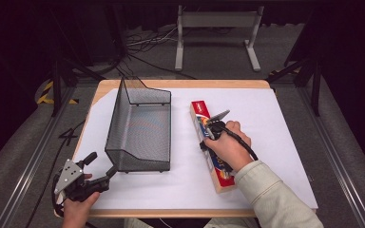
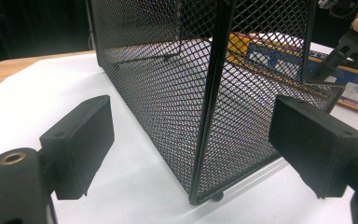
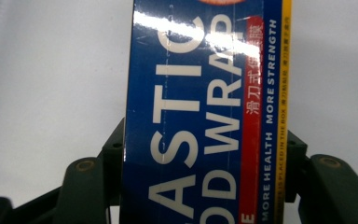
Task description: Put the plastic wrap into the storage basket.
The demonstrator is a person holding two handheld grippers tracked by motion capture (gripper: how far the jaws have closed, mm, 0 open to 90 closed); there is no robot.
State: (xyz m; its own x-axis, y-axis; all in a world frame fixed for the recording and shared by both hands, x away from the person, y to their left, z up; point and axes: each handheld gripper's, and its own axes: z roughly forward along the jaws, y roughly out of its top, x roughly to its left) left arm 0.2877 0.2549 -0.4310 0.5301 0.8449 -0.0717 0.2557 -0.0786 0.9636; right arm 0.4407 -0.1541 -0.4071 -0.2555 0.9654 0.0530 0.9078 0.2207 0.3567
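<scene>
"plastic food wrap" box (image 3: 200, 112) w/ "more strength"

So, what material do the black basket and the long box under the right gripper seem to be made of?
The basket looks like metal wire mesh with a matte black coating: a diamond grid you can see through, framed by thin solid rods. The plastic wrap box looks like printed cardboard with a glossy finish: sharp folded edges, and light glares off the blue face. The right gripper has its jaws against the box's sides.
</scene>
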